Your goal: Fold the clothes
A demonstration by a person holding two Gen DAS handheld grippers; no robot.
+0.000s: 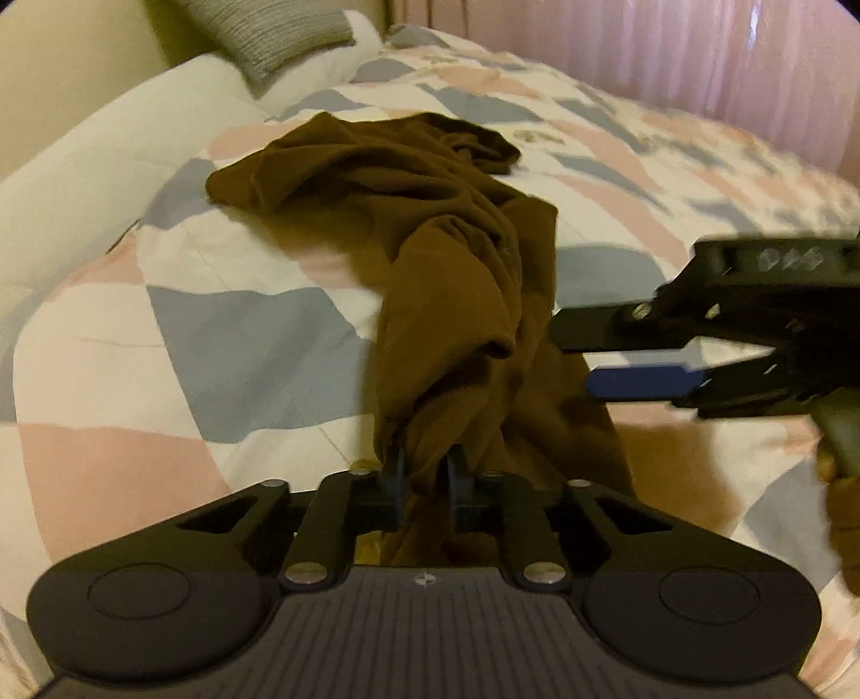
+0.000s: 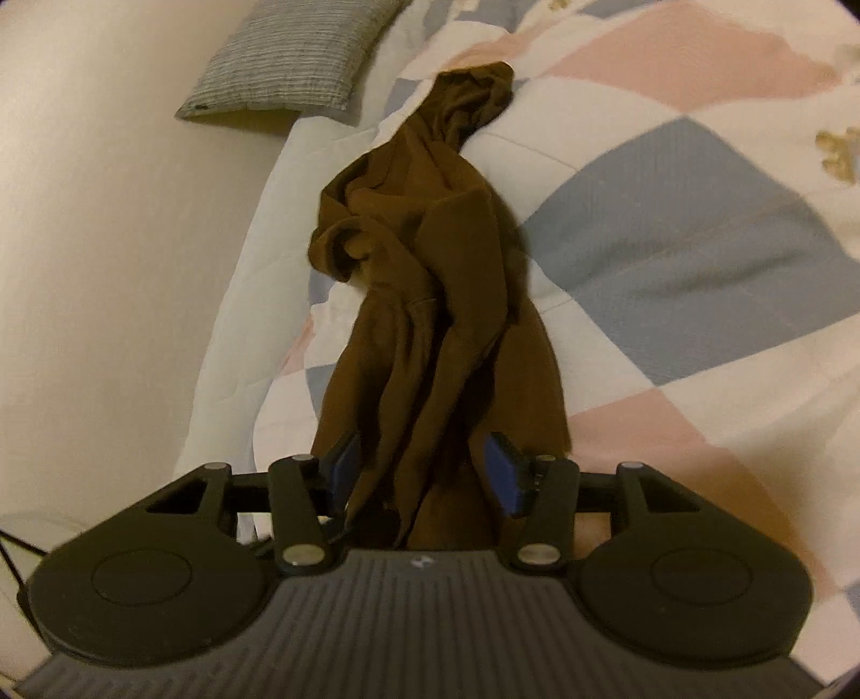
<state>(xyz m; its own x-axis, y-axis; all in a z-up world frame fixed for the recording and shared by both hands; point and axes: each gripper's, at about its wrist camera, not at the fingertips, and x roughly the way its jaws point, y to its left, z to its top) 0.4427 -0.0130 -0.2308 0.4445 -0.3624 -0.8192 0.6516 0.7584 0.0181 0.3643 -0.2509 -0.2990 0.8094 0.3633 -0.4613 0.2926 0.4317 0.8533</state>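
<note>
A brown garment lies crumpled in a long bunch on the patchwork quilt. Its near end rises into my left gripper, which is shut on a pinch of the cloth. My right gripper comes in from the right, level with the garment's right edge, and quilt shows through the gap between its two fingers. In the right wrist view the garment runs down between the blue pads of my right gripper. The pads stand apart on either side of the bunch and do not press it.
A grey striped pillow leans at the head of the bed, and a white bolster runs along the left edge. A pink curtain hangs behind the bed. A plain wall borders the bed in the right wrist view.
</note>
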